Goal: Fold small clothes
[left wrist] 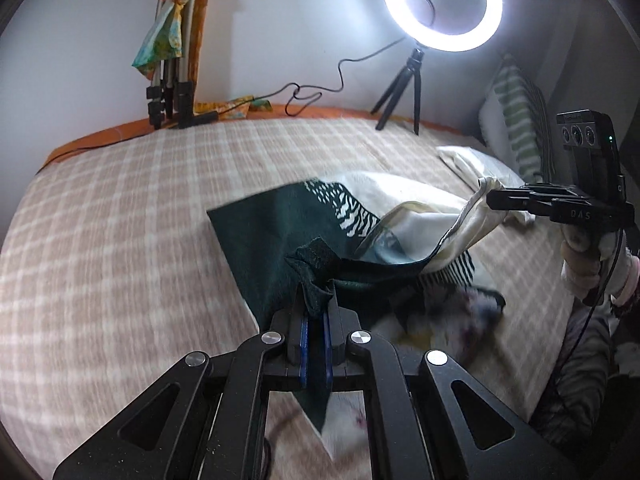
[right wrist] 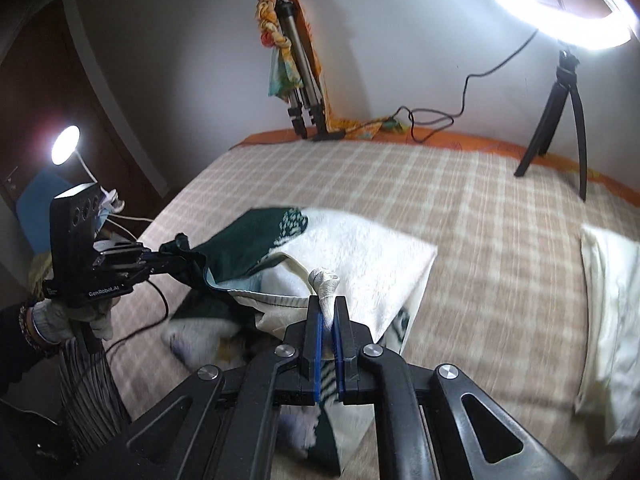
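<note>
A small garment, dark green on one half and cream on the other (left wrist: 280,224) (right wrist: 360,256), hangs lifted over the checked bed, blurred by motion. My left gripper (left wrist: 316,300) is shut on its dark green corner; it also shows in the right wrist view (right wrist: 168,258). My right gripper (right wrist: 328,312) is shut on its bunched cream corner; it also shows in the left wrist view (left wrist: 494,196). The two grippers hold the cloth stretched between them, the far part resting on the bed. A patterned garment (left wrist: 452,308) lies under it, partly hidden.
The beige checked bedspread (left wrist: 140,208) covers the bed. A lit ring light on a tripod (left wrist: 440,4) and a folded tripod with a colourful scarf (left wrist: 172,60) stand at the wall. A cream cloth (right wrist: 612,320) and a striped pillow (left wrist: 516,120) lie at the right.
</note>
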{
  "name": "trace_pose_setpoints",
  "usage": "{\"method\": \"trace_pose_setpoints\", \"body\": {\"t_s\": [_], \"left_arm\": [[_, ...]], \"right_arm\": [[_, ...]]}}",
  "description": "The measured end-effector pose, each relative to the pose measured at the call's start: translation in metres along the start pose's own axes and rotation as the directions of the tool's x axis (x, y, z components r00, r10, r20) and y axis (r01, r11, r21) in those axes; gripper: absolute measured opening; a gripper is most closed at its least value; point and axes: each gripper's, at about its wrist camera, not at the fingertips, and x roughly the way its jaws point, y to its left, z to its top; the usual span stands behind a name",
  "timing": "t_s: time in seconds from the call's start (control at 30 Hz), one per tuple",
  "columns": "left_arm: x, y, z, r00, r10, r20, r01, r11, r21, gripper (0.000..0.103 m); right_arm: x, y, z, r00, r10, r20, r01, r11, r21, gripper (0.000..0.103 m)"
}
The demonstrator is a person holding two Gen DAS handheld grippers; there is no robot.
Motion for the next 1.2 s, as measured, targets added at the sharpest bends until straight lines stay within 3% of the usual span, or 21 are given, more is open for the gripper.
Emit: {"method": "trace_pose_setpoints", "body": {"t_s": [0.33,0.6,0.77,0.87,1.0,1.2], "left_arm": [[-0.013,-0.019,-0.033,0.999,0.046,-0.004,-0.046,0.997,0.064,0.004],[-0.029,-0.028,-0.059,0.995,0.051,-0.091,-0.039,0.990,0.133,0.009],[-0.056,-0.034,-0.065,0.997,0.047,-0.061,-0.037,0.987,0.155,0.011],[-0.062,-0.036,-0.056,0.998,0.060,-0.018,-0.056,0.986,0.159,0.022],[-0.047,-0.042,-0.045,0.999,0.045,-0.014,-0.042,0.986,0.158,0.025],[-0.008,-0.055,-0.046,0.994,0.051,-0.095,-0.028,0.972,0.234,0.026]], "right_arm": [[-0.008,0.022,-0.047,0.996,-0.087,0.012,0.088,0.988,-0.130,0.004],[-0.023,0.037,-0.086,0.989,-0.146,-0.037,0.130,0.951,-0.279,0.011],[-0.042,0.033,-0.093,0.989,-0.148,-0.029,0.136,0.956,-0.260,0.020],[-0.048,0.029,-0.088,0.990,-0.138,-0.007,0.133,0.969,-0.208,0.022],[-0.042,0.029,-0.083,0.993,-0.119,-0.002,0.117,0.983,-0.144,0.022],[-0.011,0.052,-0.087,0.983,-0.176,-0.045,0.159,0.953,-0.258,0.022]]}}
